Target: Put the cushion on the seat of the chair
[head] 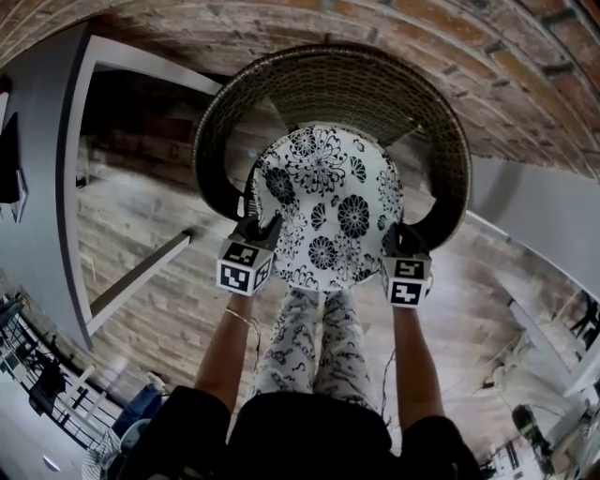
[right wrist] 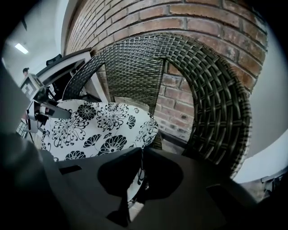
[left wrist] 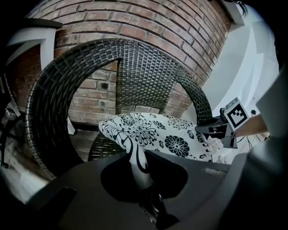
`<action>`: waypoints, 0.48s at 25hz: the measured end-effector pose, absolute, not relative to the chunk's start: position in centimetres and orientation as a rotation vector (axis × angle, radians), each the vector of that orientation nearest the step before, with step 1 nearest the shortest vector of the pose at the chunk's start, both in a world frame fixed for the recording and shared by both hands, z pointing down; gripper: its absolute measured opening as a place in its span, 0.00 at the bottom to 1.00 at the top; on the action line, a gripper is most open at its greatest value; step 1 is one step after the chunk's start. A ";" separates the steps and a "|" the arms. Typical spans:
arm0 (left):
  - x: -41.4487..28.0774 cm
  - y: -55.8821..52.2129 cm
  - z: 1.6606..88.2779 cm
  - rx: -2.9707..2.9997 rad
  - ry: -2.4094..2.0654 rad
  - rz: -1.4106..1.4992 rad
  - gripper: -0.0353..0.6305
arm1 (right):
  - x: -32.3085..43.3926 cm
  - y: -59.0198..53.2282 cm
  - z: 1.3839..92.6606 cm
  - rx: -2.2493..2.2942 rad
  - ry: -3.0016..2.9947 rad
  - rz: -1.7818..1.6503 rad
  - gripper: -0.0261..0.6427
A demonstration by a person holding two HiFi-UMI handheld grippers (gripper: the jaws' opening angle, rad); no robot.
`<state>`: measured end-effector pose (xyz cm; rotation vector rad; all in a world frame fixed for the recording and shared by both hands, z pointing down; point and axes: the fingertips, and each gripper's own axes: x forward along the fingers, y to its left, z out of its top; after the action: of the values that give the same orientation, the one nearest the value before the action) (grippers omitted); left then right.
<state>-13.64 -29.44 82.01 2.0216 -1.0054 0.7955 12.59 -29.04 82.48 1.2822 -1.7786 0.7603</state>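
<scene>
Head view puts the black-and-white floral cushion [head: 328, 206] in the middle of the frame, held over the round wicker chair [head: 281, 80] inside the curve of its back. At the cushion's left edge the left gripper [head: 262, 227] has its jaws closed tight on a fold of the printed fabric, plain in the left gripper view. At the right edge the right gripper [head: 394, 242] is clamped on the hem in the same way. The woven seat [left wrist: 102, 147] shows dark under the cushion's lower left corner. I cannot tell whether the far edge touches it yet. A brick wall [head: 309, 23] fills the top of the frame. To my eye this is the setting-down step. Next, both sides should come down evenly until the cushion lies flat and centred, and only then should the jaws let go.
</scene>
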 end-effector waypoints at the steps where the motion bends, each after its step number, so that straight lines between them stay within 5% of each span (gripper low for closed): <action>1: -13.6 -29.4 82.1 2.021 -1.003 0.799 0.07 | 12.6 -28.9 82.7 1.283 -1.765 0.767 0.07; 12: -13.9 -28.3 82.6 1.995 -0.999 0.794 0.08 | 13.0 -28.3 83.0 1.288 -1.721 0.769 0.11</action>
<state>-13.85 -28.26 82.64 1.9951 -0.9994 0.7935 12.95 -28.26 83.02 1.2884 -1.7212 0.7694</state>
